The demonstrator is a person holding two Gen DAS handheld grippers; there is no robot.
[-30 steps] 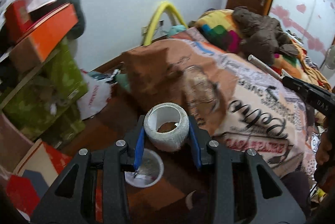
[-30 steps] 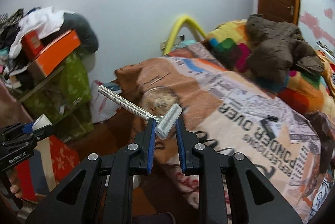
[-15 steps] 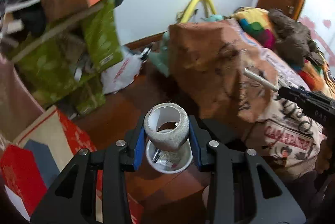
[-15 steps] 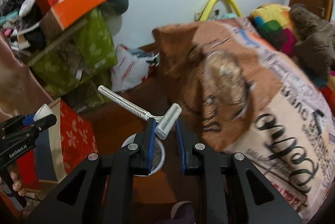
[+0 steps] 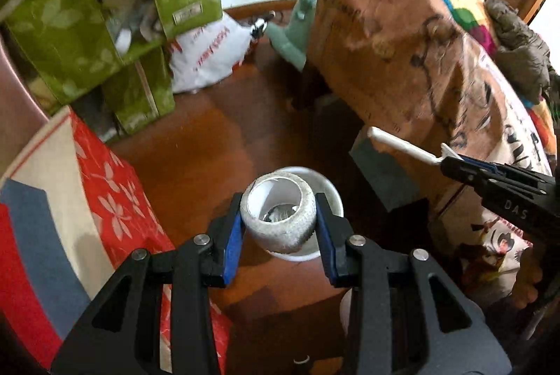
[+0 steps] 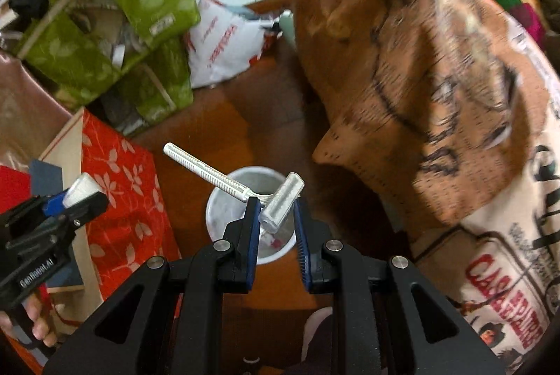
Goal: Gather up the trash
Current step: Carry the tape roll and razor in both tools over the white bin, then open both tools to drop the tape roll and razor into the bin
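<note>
My left gripper is shut on a grey-white tape roll and holds it right above a white trash bin on the wooden floor. My right gripper is shut on a white disposable razor by its head, above the same white bin; the handle points up left. The razor and right gripper show at the right of the left wrist view. The left gripper with the roll shows at the left of the right wrist view.
A bed with a printed brown blanket fills the right. A red flowered box stands left of the bin. Green bags and a white plastic bag crowd the back left. A dark box sits by the bed.
Both grippers have swung down and left from the bed toward the floor. The white bin now lies directly under the roll and the razor.
</note>
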